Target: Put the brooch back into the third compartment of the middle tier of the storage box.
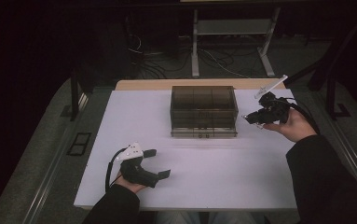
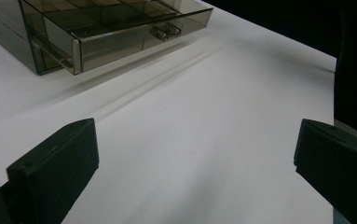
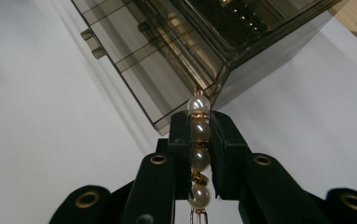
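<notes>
Item: strand of cream pearl beads with gold spacers [image 3: 198, 154], pinched between the pressed-together jaws of the right gripper [image 3: 198, 122]; held lengthwise, top bead protruding, just beside the right front corner of the smoked-brown transparent plastic drawer box [image 1: 204, 111], apparently for stowing inside; front drawer [image 2: 120, 35] was seen pulled slightly out; left gripper [image 1: 160, 163], jaws spread wide and empty, was kept low over the white tabletop [image 1: 223, 172], well apart, judged idle.

Right claw [image 3: 199, 140] clamps pearl string [image 3: 198, 133] beside smoky box [image 3: 190, 51].
</notes>
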The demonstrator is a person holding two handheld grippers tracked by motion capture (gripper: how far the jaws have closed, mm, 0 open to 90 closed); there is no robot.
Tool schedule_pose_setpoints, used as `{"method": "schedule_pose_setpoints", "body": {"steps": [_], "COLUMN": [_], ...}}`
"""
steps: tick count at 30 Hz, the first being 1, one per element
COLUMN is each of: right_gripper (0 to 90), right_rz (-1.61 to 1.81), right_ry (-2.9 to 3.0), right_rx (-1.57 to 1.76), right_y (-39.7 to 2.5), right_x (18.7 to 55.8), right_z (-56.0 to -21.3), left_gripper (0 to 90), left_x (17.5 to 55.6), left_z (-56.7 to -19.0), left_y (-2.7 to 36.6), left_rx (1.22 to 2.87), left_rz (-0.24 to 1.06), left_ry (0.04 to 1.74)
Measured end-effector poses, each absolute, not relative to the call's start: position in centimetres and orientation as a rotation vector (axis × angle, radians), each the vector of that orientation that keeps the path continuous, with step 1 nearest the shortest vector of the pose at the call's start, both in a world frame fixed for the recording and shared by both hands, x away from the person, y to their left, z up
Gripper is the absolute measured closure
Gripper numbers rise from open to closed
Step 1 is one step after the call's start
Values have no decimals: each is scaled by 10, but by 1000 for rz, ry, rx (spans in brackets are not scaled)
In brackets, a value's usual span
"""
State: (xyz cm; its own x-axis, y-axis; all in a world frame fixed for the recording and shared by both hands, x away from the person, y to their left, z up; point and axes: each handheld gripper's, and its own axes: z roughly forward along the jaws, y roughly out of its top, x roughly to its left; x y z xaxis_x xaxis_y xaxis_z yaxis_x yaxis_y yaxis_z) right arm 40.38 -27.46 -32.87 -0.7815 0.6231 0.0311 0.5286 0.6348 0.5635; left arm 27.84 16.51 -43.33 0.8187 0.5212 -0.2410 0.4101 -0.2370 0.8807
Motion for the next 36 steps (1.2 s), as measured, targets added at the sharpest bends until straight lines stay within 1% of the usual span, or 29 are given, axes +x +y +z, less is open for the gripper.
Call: {"method": "schedule_pose_setpoints", "body": {"steps": [16,36], "right_gripper": [788,787], "right_rz": [851,845], "right_ry": [2695,2725], "right_rx": [891,861], "right_y": [-254,-232], "right_x": [411,422], "right_z": [-317,-330], "left_gripper": [0,0], "left_x": [278,278], "left_z": [-433,-433], "left_y": [165,165], "left_rx": [1863,1862], "left_rz": [122,119], "left_ry": [703,701]}}
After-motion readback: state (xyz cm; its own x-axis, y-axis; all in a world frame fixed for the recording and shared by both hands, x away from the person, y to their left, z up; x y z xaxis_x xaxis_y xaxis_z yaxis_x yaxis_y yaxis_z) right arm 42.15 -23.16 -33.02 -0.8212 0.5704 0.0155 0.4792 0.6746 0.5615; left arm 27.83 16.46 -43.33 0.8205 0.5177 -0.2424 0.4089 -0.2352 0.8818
